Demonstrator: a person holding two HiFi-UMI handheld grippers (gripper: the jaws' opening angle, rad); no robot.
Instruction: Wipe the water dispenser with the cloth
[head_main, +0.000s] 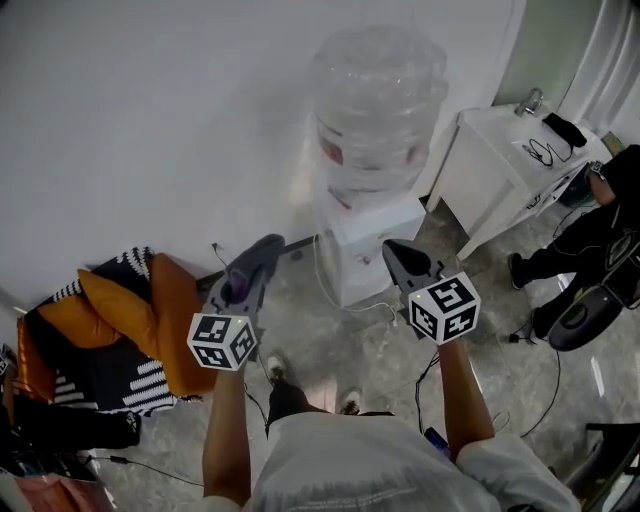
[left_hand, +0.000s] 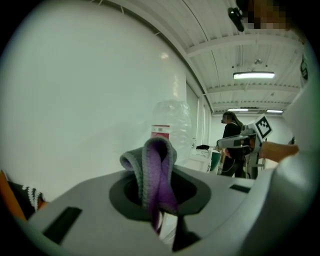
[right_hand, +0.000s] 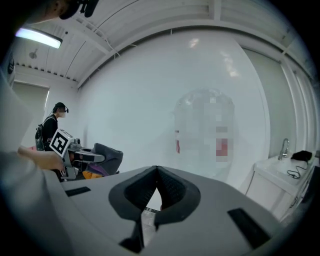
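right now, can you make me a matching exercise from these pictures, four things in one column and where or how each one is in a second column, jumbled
Things
1. cloth
2. right gripper
3. water dispenser
4. orange cushions

Places and states
a. lying low at the left of the head view
b. jaws together, nothing between them
c. clamped in the left gripper
d. standing against the white wall with a clear bottle on top

Pairs: 1-c, 2-b, 3-d, 4-a
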